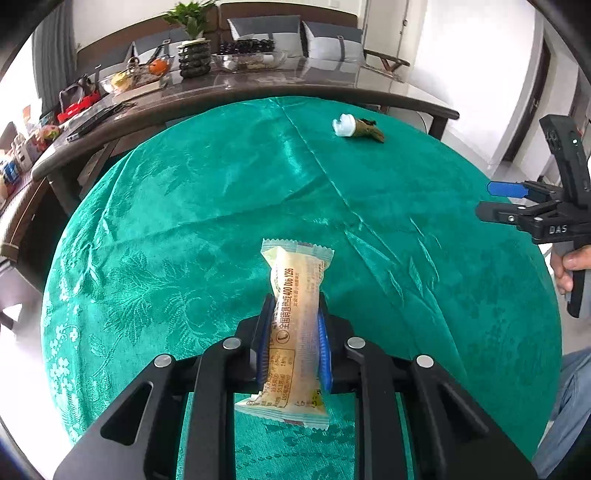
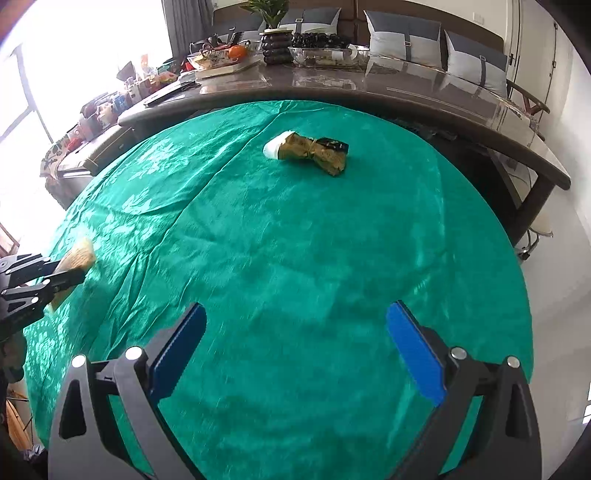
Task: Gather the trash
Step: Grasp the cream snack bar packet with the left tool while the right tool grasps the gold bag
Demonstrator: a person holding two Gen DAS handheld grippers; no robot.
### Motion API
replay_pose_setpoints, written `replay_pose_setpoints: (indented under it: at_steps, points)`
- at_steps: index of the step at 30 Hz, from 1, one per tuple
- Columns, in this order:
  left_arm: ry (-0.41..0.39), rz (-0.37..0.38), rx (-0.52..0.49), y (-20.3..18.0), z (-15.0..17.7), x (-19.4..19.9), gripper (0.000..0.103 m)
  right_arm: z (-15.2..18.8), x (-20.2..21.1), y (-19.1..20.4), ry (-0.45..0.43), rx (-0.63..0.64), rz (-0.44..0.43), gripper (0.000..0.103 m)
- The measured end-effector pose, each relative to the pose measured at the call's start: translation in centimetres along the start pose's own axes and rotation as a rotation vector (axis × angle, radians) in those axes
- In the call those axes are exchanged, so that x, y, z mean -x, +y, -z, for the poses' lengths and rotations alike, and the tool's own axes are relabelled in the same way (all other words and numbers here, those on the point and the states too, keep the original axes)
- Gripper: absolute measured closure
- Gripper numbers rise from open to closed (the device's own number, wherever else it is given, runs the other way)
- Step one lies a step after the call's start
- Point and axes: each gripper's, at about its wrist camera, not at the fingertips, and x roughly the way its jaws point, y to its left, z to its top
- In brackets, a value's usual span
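My left gripper (image 1: 293,314) is shut on a pale yellow snack wrapper (image 1: 295,280) with brown print, held above the green tablecloth (image 1: 184,221). In the right wrist view the wrapper (image 2: 77,254) shows at the far left in that gripper (image 2: 68,271). A crumpled gold-and-white wrapper (image 2: 310,149) lies at the far side of the cloth; it also shows in the left wrist view (image 1: 356,127). My right gripper (image 2: 295,321) is open and empty above the cloth, well short of that wrapper. It shows at the right edge of the left wrist view (image 1: 491,199).
A long dark table (image 2: 369,92) runs behind the round table, carrying a potted plant (image 2: 275,40), fruit bowls (image 2: 218,59) and clutter. Grey cushions (image 2: 402,33) line the sofa behind. White floor (image 2: 554,295) lies to the right.
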Motion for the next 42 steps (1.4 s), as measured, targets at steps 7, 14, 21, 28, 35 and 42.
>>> replay_pose_setpoints:
  at_steps: [7,14,21,28,35,42]
  points:
    - [-0.013,0.021,0.095,1.9,0.6,0.6,0.083,-7.5,-6.4,-2.0,0.02,0.014,0.02,0.009]
    - [-0.021,0.023,0.134,3.4,1.2,1.3,0.082,-9.6,-8.6,-0.3,0.08,0.067,-0.209,0.03]
    - [-0.035,0.018,0.177,5.3,1.2,1.6,0.082,-10.9,-5.2,0.8,-0.008,0.205,-0.162,0.012]
    - [-0.023,0.035,0.178,5.7,1.2,1.2,0.082,-13.8,-11.7,1.0,0.069,0.261,-0.069,0.013]
    - [-0.006,0.024,0.172,5.8,1.6,1.2,0.082,-12.8,-11.6,1.0,0.103,0.24,-0.156,0.059]
    - [-0.025,0.081,0.134,2.2,-0.3,1.0,0.082,-7.3,-4.2,-1.3,0.056,-0.015,-0.072,0.06]
